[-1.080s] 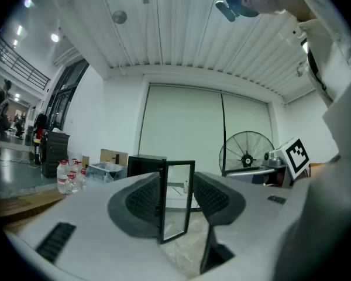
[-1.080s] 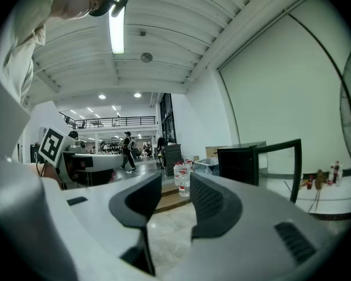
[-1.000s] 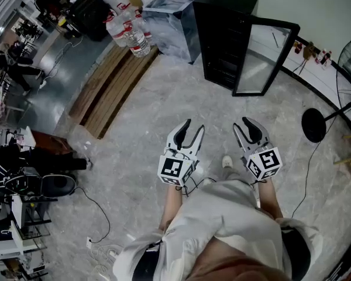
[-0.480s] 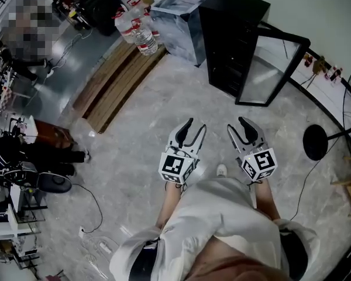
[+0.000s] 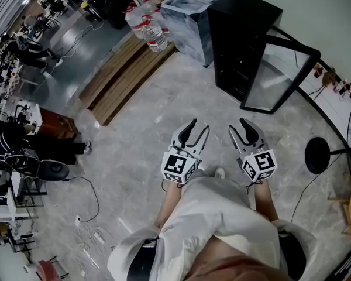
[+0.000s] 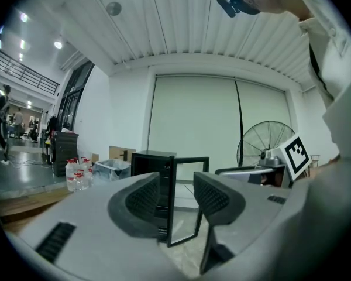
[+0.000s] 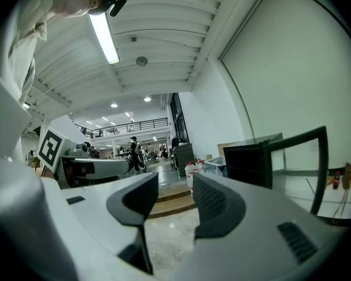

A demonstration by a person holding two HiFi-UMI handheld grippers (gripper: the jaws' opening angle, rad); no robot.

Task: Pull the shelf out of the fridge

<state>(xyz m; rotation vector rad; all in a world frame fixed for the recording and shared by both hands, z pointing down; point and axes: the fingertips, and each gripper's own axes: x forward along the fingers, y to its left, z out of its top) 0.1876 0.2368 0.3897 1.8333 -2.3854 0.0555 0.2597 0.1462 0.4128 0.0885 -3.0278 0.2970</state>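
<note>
The black fridge [image 5: 240, 40] stands on the floor ahead, its glass door [image 5: 281, 75] swung open to the right. Its inside is dark and I cannot make out the shelf. My left gripper [image 5: 193, 132] and right gripper [image 5: 244, 131] are held side by side at waist height, well short of the fridge. Both are open, and nothing is between the fingers. In the left gripper view the fridge [image 6: 152, 174] and door [image 6: 188, 198] show through the gap of the left gripper [image 6: 175, 201]. In the right gripper view the fridge [image 7: 248, 163] lies right of the right gripper [image 7: 174, 201].
A clear plastic bin [image 5: 190, 13] and water bottles [image 5: 147, 25] stand left of the fridge, by a low wooden step [image 5: 126, 75]. A fan base [image 5: 317, 155] and cable lie right. Desks, chairs and people fill the far left. Marble floor lies between me and the fridge.
The fridge has shifted right and slightly nearer in the head view as the person moves forward. Both grippers keep their side-by-side pose in front of the body.
</note>
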